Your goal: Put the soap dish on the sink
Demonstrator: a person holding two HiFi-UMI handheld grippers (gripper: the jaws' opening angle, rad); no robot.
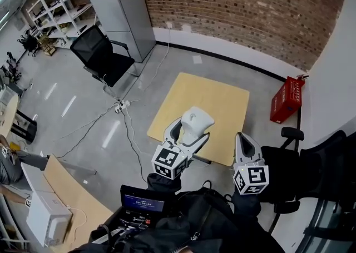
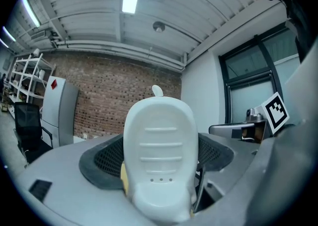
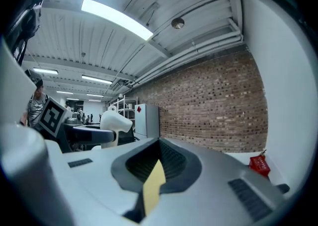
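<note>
- The soap dish [image 1: 196, 119] is up in the air, seen against the wooden table [image 1: 225, 99].
- Your left gripper [image 1: 191, 131] pinches it between its jaws, ridged side facing the camera.
- Your right gripper [image 1: 243, 139] is beside it, jaws pressed together on nothing.

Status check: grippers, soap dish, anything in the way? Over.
Left gripper shut on soap dish, held in air. Right gripper shut, empty. No sink in any view; only a wooden table ahead.
</note>
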